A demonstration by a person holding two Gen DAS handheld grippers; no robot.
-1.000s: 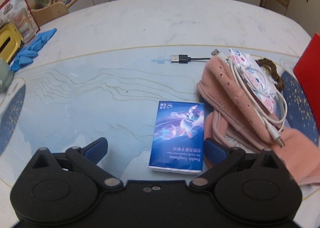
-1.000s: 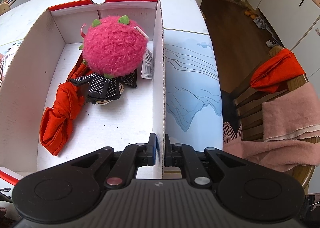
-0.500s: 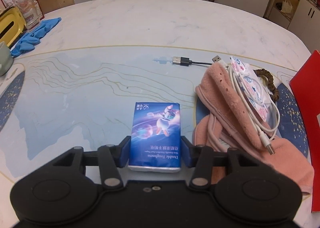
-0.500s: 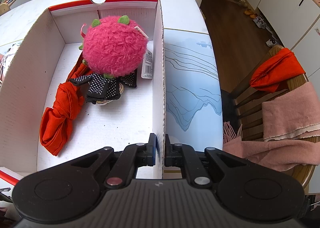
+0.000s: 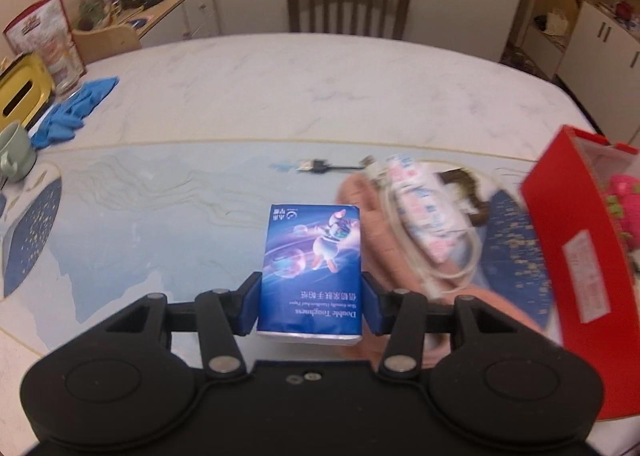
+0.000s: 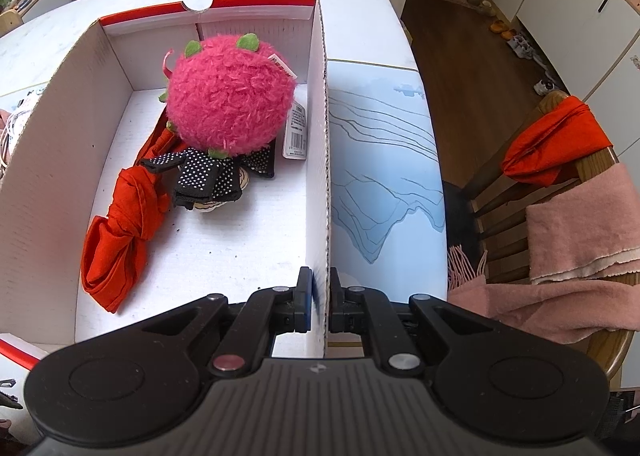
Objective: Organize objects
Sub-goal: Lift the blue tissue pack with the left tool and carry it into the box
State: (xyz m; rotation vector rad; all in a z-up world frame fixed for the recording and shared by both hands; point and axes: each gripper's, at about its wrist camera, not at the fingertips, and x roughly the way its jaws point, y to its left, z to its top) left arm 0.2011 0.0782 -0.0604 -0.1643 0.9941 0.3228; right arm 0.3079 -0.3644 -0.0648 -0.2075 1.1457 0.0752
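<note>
A: Holding firm, the left tongs (image 5: 310,306) pinch the blue tissue pack (image 5: 314,268) by its two long sides near the bottom end; the pack looks clear of the tabletop (image 5: 280,96), just left of the pink cloth (image 5: 376,232) and the white cable (image 5: 432,252).

B: And the right tongs (image 6: 319,306)?

A: Pressed together on the near end of the right-hand wall of the open box (image 6: 322,136). That steadies it. Inside lie a pink plush toy (image 6: 230,96), a red cloth (image 6: 120,224) and a black dotted piece (image 6: 204,178).

B: Judgement on the step in hand?

A: Carrying the pack across to the box, I would say. To do it well: keep the squeeze even, since the pack is soft and held low, so its far end may droop. Raise it above the red outer wall (image 5: 568,256) before crossing, and pass over the cloth pile rather than through it, so the cable is not snagged.

B: Where should it land?

A: The bare white floor of the box nearest the right tongs looks free. Set it flat there, release only once it rests, and leave the right tongs clamped until then.
</note>
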